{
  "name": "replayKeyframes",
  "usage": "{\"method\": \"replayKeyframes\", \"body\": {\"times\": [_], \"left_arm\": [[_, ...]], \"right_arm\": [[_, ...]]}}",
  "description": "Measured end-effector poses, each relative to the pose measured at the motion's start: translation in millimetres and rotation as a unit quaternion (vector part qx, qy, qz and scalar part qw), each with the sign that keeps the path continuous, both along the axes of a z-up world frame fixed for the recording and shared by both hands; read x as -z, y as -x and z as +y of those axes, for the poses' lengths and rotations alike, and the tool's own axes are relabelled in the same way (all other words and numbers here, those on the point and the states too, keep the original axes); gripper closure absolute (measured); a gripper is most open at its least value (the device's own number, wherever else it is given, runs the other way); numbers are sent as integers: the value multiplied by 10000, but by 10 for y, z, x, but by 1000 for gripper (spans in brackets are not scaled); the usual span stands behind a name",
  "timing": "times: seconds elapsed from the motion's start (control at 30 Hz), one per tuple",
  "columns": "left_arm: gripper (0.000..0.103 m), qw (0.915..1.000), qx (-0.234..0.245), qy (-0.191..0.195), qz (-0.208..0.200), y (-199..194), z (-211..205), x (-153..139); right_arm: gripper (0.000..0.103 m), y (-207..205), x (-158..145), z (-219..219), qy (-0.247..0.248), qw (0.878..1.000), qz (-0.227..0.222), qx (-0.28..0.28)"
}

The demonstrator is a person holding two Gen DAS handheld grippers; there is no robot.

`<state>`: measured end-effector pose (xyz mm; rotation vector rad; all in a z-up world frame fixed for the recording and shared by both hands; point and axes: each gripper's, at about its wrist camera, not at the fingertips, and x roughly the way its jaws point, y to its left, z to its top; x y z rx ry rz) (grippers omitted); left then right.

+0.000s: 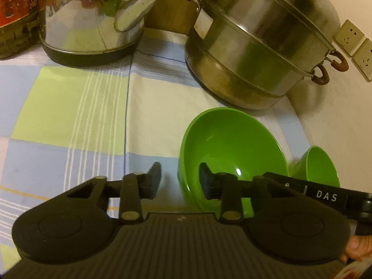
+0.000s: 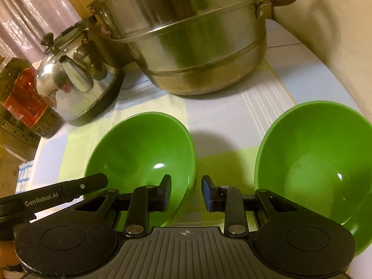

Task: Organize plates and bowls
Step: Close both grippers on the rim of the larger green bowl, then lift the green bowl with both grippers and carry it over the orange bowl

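On the checked cloth (image 1: 69,107) before the steamer pot (image 1: 262,46), my left gripper (image 1: 180,181) straddles one green bowl's (image 1: 232,144) rim, unpinched, while my right gripper (image 2: 186,193) straddles the same rim, its jaws apart, with the other bowl (image 2: 313,162) just beside.

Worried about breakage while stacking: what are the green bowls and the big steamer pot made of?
Green bowls: likely plastic or melamine, glossy, uniform colour with soft highlights. Steamer pot: stainless steel, brushed, dull reflections; brown handles, material unclear.
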<state>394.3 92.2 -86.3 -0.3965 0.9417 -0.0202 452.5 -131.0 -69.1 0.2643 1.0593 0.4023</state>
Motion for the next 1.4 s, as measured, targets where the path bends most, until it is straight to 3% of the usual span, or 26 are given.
{"method": "replayKeyframes", "body": {"times": [0.2,0.33,0.4,0.77,1.03,1.4], "left_arm": [[87,9999,61,-90,39,-68,-39,59],[92,9999,77,-106,49,-93,-50,65],[93,9998,97,-167,51,-95,-66,58],[94,9992,173,-347,7,-45,-116,-110],[94,9987,241,-429,-93,135,-210,-441],[94,9981,250,-416,-373,699,-421,-1054]], "right_arm": [[74,-50,4,64,100,9999,-7,-72],[86,-71,31,85,202,9998,22,-81],[90,-83,49,74,225,9997,42,-51],[93,-34,-12,57,299,9995,17,-26],[93,125,-307,-17,240,9996,-146,-9],[93,672,-999,-230,178,9986,-489,61]]}}
